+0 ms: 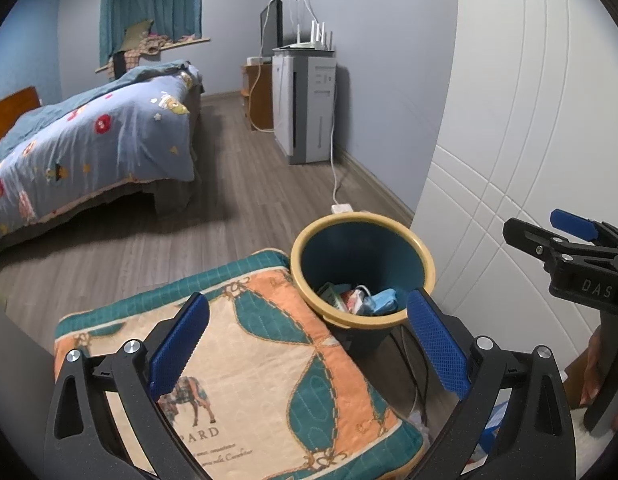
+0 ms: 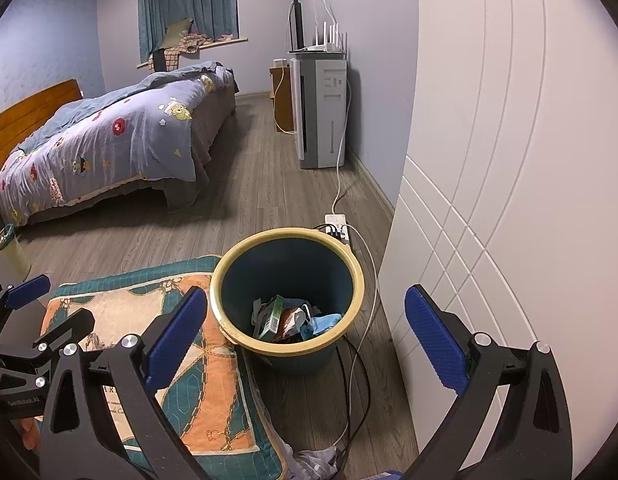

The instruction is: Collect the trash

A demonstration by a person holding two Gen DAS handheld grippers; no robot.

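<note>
A dark teal trash bin [image 1: 389, 240] [image 2: 285, 268] with a yellow rim stands on the wood floor beside a white wardrobe. Inside lie several pieces of trash [image 1: 361, 300] [image 2: 293, 318]: a green carton, wrappers and something light blue. My left gripper [image 1: 309, 344] is open above a patterned cushion and the bin's near rim, holding nothing. My right gripper [image 2: 307, 338] is also open and empty, spread around the bin from above. Each gripper appears in the other's view: the right gripper [image 1: 533, 226] near the wardrobe, the left gripper [image 2: 69, 300] over the cushion. A crumpled grey wrapper [image 2: 313, 460] lies on the floor by the cushion.
The teal and orange cushion [image 1: 249, 360] [image 2: 213, 364] touches the bin's left side. A white power strip [image 2: 337, 224] and cables [image 2: 357, 360] run behind and right of the bin. The wardrobe door [image 2: 509, 200] stands close on the right. A bed [image 2: 109, 140] is far left, a white appliance [image 2: 321, 112] along the wall.
</note>
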